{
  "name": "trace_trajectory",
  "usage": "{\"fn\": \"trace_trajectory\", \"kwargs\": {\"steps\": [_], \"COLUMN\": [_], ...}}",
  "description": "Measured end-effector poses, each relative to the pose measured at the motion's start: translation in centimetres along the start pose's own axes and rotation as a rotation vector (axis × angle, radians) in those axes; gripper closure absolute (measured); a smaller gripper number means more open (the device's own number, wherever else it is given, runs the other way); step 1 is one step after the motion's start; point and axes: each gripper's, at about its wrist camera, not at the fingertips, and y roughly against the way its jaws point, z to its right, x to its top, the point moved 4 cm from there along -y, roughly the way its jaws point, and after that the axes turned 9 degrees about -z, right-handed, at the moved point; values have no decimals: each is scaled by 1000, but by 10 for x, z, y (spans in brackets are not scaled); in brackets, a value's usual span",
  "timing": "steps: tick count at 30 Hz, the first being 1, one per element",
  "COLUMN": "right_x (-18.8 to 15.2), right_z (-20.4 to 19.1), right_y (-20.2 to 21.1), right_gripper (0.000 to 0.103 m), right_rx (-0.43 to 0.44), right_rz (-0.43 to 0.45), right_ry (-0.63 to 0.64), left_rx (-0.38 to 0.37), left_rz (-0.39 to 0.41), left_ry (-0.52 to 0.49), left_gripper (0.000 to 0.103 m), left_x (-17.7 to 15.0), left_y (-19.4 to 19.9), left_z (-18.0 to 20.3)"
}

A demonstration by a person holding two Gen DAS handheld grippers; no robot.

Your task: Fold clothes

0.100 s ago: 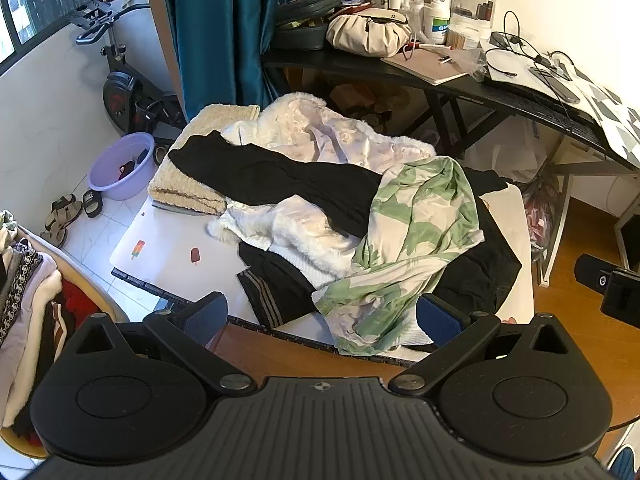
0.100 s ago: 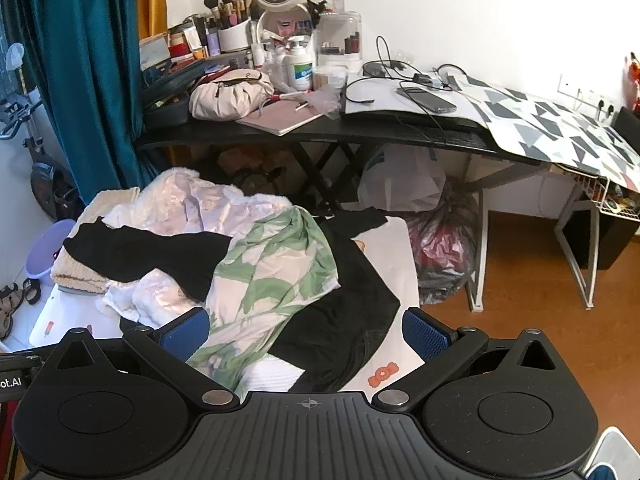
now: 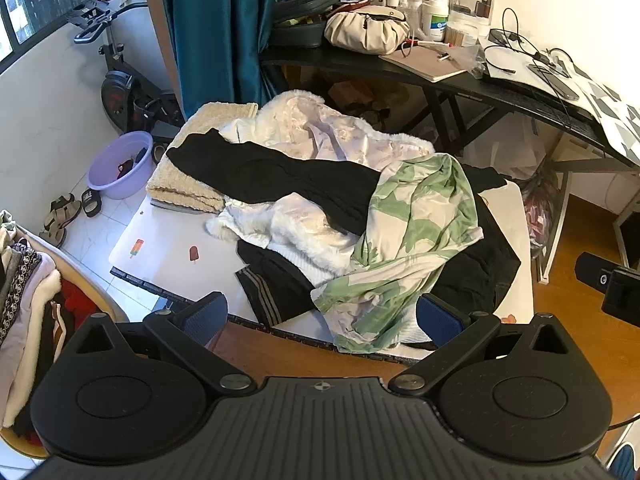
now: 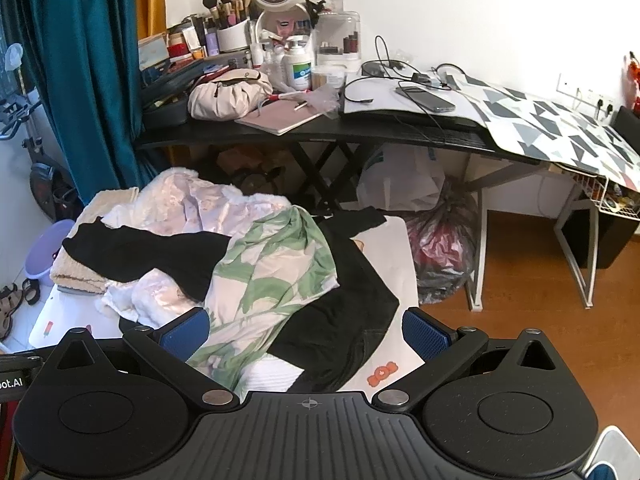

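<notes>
While both tools hang short of the low table, this is how things lie:

Black desk (image 4: 320, 132): far beyond both sets of fingers, crowded with a beige pouch (image 4: 228, 94), a notebook (image 4: 280, 118), bottles and cables.
Low white table (image 3: 160, 240): straight ahead of the fingers, carrying the unfolded heap.
Fluffy white garment (image 3: 320, 136): deepest in the heap, far side.
Long black garment (image 3: 272, 176): draped across the white one.
Green-leaf garment (image 3: 416, 216): on top, its hem reaching the near edge between the left fingers.
Beige towel (image 3: 184, 184): folded, beyond the left fingertip.
Purple basin (image 3: 120, 164): on the floor, off left.
Left gripper (image 3: 322, 316): fingers spread wide, holding nothing.
Right gripper (image 4: 306, 330): fingers spread wide, empty, the green-leaf garment (image 4: 276, 268) and black cloth lying between them.
</notes>
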Motion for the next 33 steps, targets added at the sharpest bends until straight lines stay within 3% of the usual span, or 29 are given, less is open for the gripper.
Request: {"fn": "trace_trajectory", "kwargs": {"steps": [33], "right_x": [1], "right_z": [25], "right_y": [-9], "right_gripper": [1], "right_rx": [-20], "right_rz": [-28], "right_ry": [-39], "left_rx": [30], "left_rz": [-56], "left_ry": [-56], "left_gripper": [0], "left_x": [7], "left_y": [-12], "left_z": [25]}}
